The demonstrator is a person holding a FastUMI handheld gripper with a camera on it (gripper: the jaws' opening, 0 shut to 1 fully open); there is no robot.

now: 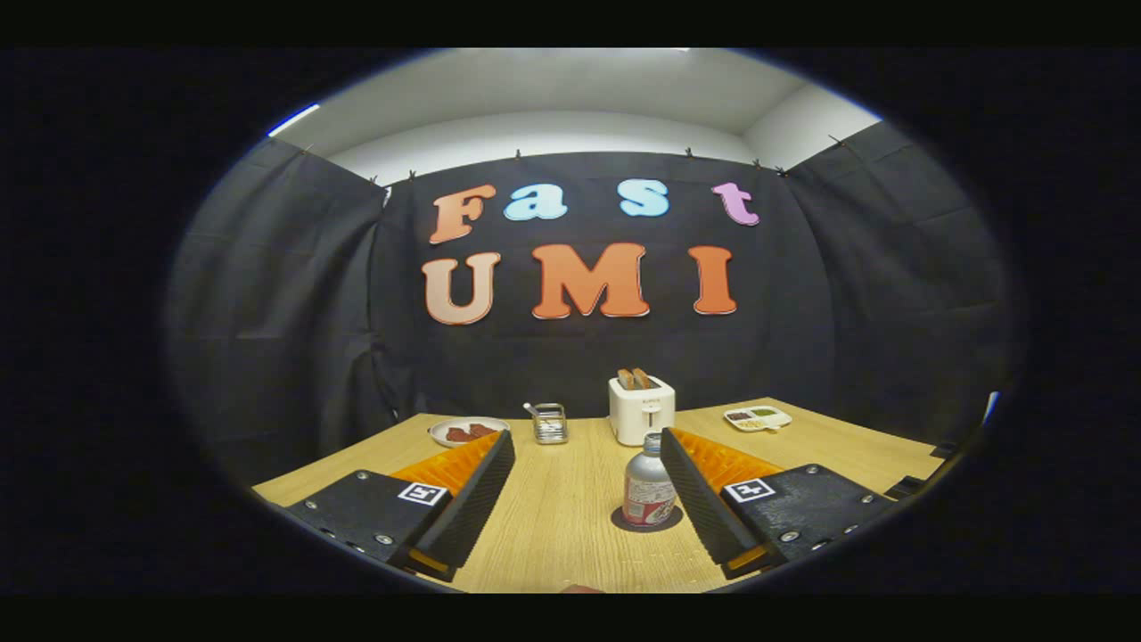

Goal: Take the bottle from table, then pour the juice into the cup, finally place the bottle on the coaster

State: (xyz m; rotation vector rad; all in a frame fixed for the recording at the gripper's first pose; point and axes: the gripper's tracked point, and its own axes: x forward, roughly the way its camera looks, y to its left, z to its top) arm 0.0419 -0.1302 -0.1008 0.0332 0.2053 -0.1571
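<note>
A small silver bottle (648, 489) with a red and white label stands upright on a dark round coaster (625, 521) on the wooden table (553, 508). It sits close against the inner side of the right finger (704, 495), with a wide gap to the left finger (472, 490). My gripper (584, 446) is open, and neither finger presses on the bottle.
Beyond the fingers stand a white toaster (642, 410) with bread in its slots, a metal wire holder (550, 423), a white plate (468, 432) with reddish food on the left and a white divided tray (758, 417) on the right.
</note>
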